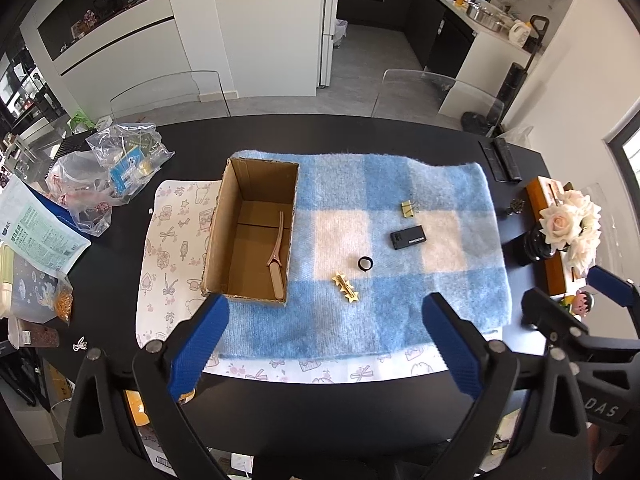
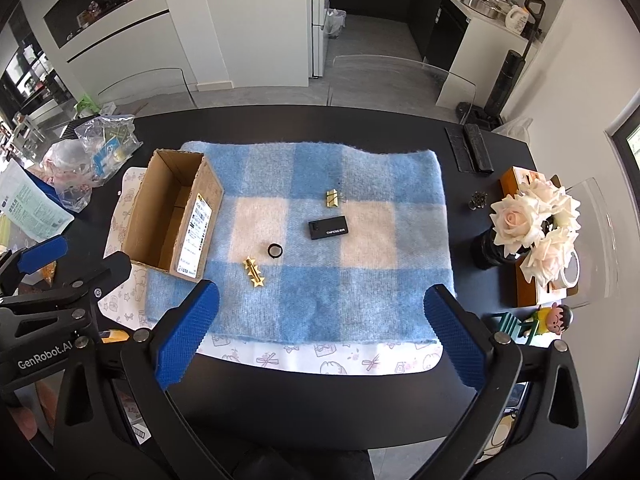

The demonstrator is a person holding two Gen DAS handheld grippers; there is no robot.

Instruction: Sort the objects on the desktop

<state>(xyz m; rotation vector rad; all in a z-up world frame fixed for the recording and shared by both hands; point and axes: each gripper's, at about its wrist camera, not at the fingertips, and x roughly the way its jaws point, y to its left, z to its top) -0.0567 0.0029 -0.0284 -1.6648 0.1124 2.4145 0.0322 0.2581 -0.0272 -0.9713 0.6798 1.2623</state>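
An open cardboard box point(image 1: 256, 236) point(image 2: 172, 220) stands at the left end of a blue and white checked cloth point(image 1: 400, 300) point(image 2: 320, 300). A pink hair clip point(image 1: 277, 256) lies inside the box. On the cloth lie a gold star hair clip point(image 1: 346, 287) point(image 2: 253, 272), a black ring point(image 1: 365, 263) point(image 2: 275, 250), a small black rectangular device point(image 1: 408, 237) point(image 2: 328, 227) and a gold binder clip point(image 1: 408, 208) point(image 2: 333, 197). My left gripper point(image 1: 326, 344) and my right gripper point(image 2: 320, 332) are both open and empty, held above the cloth's near edge.
Plastic bags and packets point(image 1: 100, 184) crowd the table's left end. A vase of pale roses point(image 2: 532, 224), an orange box point(image 2: 520, 178), a small figurine point(image 2: 554, 320) and black flat items point(image 2: 470, 148) stand at the right. A patterned white mat point(image 1: 168, 248) lies under the cloth.
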